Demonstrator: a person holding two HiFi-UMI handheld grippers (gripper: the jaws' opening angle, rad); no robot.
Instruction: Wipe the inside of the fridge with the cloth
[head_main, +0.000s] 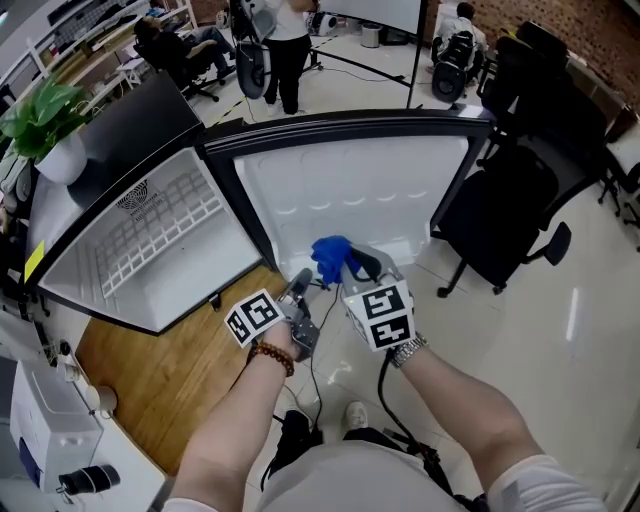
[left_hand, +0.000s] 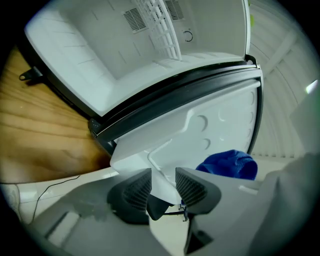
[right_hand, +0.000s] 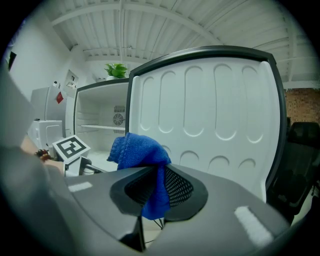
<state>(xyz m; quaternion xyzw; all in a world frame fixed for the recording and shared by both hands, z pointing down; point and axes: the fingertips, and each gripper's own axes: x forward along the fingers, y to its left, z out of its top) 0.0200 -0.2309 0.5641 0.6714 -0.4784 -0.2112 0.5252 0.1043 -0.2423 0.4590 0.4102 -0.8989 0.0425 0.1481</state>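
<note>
The small white fridge (head_main: 150, 240) stands with its door (head_main: 350, 190) swung wide open. A blue cloth (head_main: 328, 255) is bunched in my right gripper (head_main: 345, 265), in front of the door's inner panel. In the right gripper view my right gripper (right_hand: 156, 186) is shut on the cloth (right_hand: 137, 150), which hangs down between the pads. My left gripper (head_main: 300, 283) sits just left of it, near the door's lower edge. In the left gripper view my left gripper (left_hand: 163, 186) is open, its pads apart, with the white door corner (left_hand: 150, 165) showing in the gap. The cloth (left_hand: 230, 164) lies to its right.
A potted plant (head_main: 45, 120) stands on top of the fridge. A black office chair (head_main: 510, 210) is close behind the open door on the right. A wooden surface (head_main: 160, 370) lies below the fridge, with a white appliance (head_main: 50, 430) at the left. People (head_main: 285, 40) are farther back.
</note>
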